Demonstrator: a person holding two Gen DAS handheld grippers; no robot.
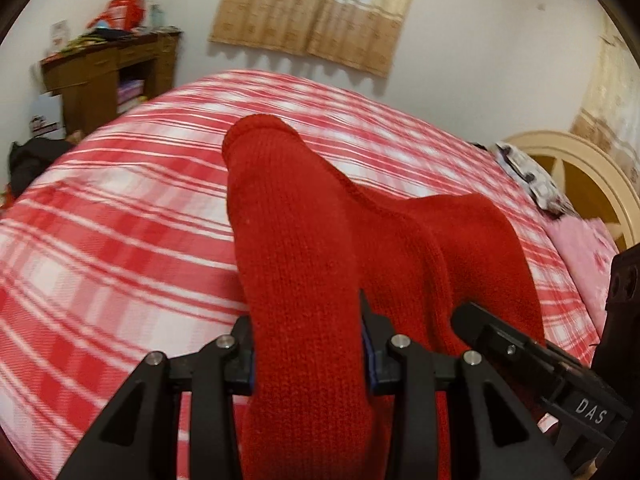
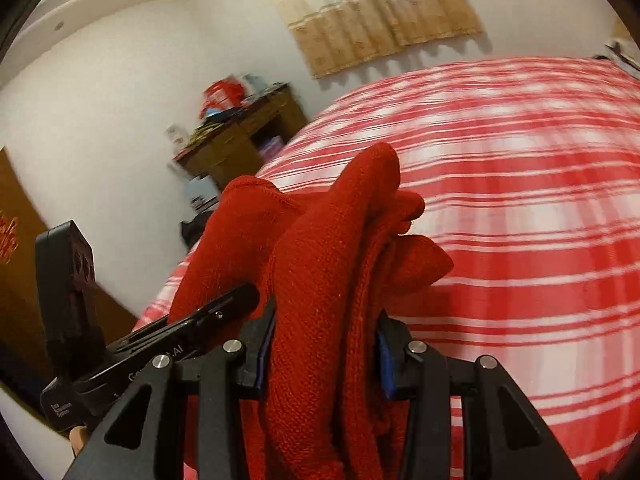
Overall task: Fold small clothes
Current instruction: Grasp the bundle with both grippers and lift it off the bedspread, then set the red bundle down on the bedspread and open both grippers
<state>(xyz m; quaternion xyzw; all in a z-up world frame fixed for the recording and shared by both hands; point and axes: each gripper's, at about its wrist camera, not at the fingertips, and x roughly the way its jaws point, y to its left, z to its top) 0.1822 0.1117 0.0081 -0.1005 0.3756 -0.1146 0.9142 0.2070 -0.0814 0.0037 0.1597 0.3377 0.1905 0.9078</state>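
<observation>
A red knitted garment (image 1: 304,248) is held up over the bed with the red and white checked cover (image 1: 120,208). My left gripper (image 1: 308,344) is shut on one thick fold of it; the knit fills the gap between the jaws and drapes forward. My right gripper (image 2: 326,344) is shut on another bunched part of the same red garment (image 2: 320,264). The two grippers are close together: the right one (image 1: 532,364) shows at the lower right of the left wrist view, the left one (image 2: 192,324) at the lower left of the right wrist view.
A wooden desk (image 1: 108,76) with clutter stands at the far left against the white wall. A beige curtain (image 1: 316,8) hangs behind the bed. A cream headboard (image 1: 584,168) and pink pillow (image 1: 580,248) are at the right. The checked cover (image 2: 520,200) spreads wide.
</observation>
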